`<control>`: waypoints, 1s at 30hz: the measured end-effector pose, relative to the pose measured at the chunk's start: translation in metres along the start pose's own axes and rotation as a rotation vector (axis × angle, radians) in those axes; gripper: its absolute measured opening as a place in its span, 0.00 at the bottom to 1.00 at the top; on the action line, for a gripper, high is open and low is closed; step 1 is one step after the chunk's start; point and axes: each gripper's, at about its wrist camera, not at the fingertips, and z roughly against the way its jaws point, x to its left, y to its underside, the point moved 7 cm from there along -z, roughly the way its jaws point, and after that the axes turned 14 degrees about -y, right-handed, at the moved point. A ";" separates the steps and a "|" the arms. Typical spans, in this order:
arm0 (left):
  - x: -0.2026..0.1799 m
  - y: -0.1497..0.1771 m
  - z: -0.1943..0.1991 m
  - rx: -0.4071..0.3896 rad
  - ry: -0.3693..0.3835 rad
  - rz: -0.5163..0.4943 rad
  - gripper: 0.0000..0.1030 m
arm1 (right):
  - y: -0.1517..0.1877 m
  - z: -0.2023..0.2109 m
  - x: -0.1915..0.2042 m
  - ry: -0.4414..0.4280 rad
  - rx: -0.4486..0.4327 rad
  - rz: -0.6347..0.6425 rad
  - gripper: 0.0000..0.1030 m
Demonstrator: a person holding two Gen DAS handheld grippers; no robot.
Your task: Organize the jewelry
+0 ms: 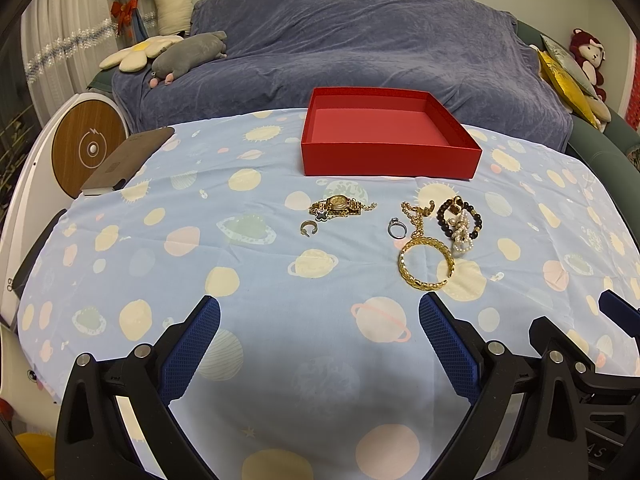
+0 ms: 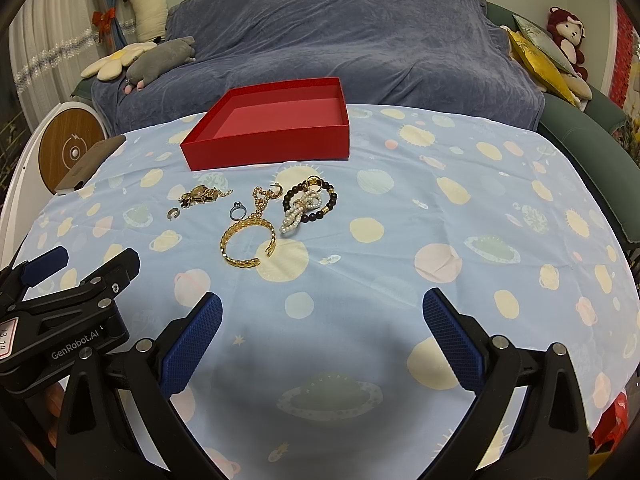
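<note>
An empty red box [image 1: 390, 158] [image 2: 272, 142] stands at the far side of the table. In front of it lie a gold watch [image 1: 338, 204] [image 2: 200, 194], a small hoop earring [image 1: 309, 227] [image 2: 173, 213], a silver ring [image 1: 397, 227] [image 2: 239, 210], a gold chain [image 1: 416, 212] [image 2: 262, 200], a gold bangle [image 1: 426, 262] [image 2: 248, 244] and a dark bead bracelet with pearls [image 1: 460, 222] [image 2: 310, 206]. My left gripper [image 1: 319, 338] is open and empty, near the table's front. My right gripper [image 2: 322, 334] is open and empty beside it.
The table has a light blue planet-print cloth [image 1: 200, 264]. A dark flat case [image 1: 128, 160] lies at its far left corner. A sofa under a blue throw [image 1: 340, 48] with plush toys stands behind. A white round device [image 1: 86, 146] stands at left.
</note>
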 end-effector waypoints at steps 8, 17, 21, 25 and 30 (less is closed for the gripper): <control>0.000 0.000 0.000 0.000 0.000 0.001 0.94 | 0.000 0.000 0.000 -0.001 0.001 -0.002 0.95; 0.000 0.001 -0.002 0.017 0.005 0.009 0.94 | 0.001 -0.006 -0.001 -0.002 0.012 -0.015 0.95; 0.009 -0.002 -0.007 0.042 0.018 0.051 0.94 | -0.006 -0.018 -0.005 -0.006 0.013 -0.028 0.95; 0.021 -0.006 -0.024 0.063 0.012 0.082 0.94 | -0.021 -0.041 -0.014 -0.020 0.010 -0.048 0.95; 0.031 -0.012 -0.046 0.089 0.022 0.113 0.94 | -0.037 -0.078 -0.014 -0.062 0.050 -0.064 0.77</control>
